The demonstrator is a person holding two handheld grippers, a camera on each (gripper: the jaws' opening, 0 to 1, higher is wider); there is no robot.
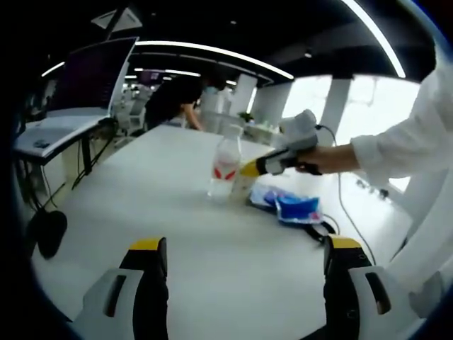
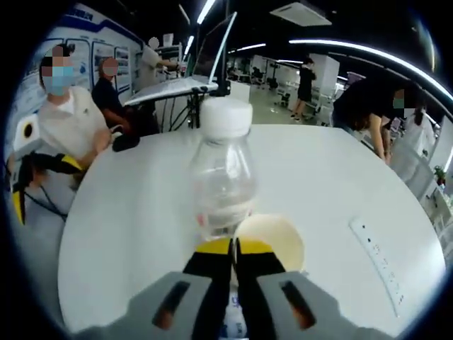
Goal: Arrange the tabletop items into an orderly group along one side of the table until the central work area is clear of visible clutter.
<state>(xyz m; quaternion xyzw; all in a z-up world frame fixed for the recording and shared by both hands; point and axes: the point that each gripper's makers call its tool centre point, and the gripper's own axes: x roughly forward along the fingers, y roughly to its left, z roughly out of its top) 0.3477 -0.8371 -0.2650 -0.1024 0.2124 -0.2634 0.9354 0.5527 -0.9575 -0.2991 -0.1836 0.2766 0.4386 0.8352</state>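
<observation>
Right gripper [image 2: 233,248]: jaws pinched together, holding nothing, bottle [image 2: 222,177] upright just beyond its tips.
Left gripper [image 1: 244,251]: jaws wide, farther off.
Bench [image 1: 177,234]: bottle beside blue packet [image 1: 294,207].

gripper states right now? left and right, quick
Left gripper: open, jaws wide apart over the table, nothing between them.
Right gripper: shut, tips together just behind the bottle, holding nothing visible.
</observation>
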